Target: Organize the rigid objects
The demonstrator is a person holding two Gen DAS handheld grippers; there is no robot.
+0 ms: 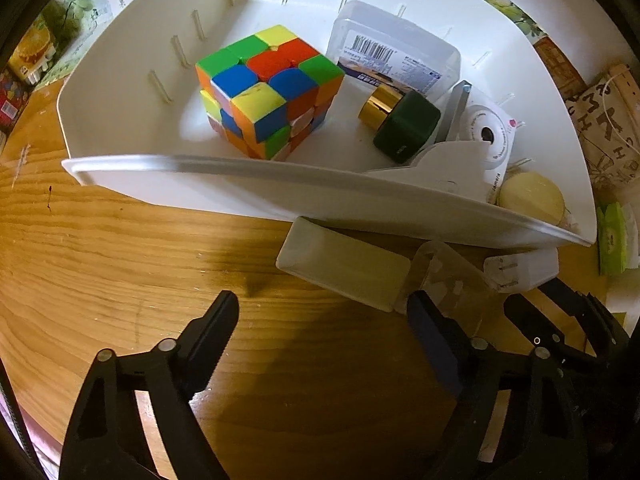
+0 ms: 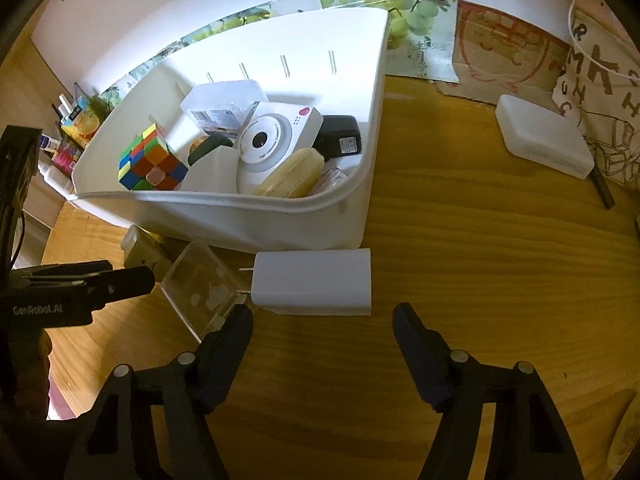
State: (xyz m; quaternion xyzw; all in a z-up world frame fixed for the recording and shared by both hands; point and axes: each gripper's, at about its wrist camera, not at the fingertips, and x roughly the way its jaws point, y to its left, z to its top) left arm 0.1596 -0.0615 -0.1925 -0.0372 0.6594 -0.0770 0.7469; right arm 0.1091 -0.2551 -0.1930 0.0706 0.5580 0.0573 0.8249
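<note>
just ahead of the right claw [image 2: 322,330], on the wooden worktop [image 2: 460,248], lies the white rectangular plastic plug adapter [image 2: 314,282], flat on its broad face beside the front wall of the white plastic bin [image 2: 280,220]. its long axis runs across the right wrist view, roughly parallel to that wall, and its two metal prongs point toward the left of that view, at a clear plastic box [image 2: 200,288] that sits just beside it. the right claw's fingers stand apart with nothing between them; the adapter sits a little beyond the fingertips [image 2: 404,320], roughly centred on the gap. judging from this, the fingers straddle the long axis, so a grasp would likely need the wrist turned to close across the short sides, or a wider spread.

the left claw [image 1: 324,312] is also apart and empty. it hangs over bare wood near a pale cream rectangular block [image 1: 348,268], which lies by the bin wall, its long axis slanting down to the right in the left wrist view. the block is beyond the left claw and toward its right finger. the right hand is plainly nearer the adapter, the left nearer the block.
</note>
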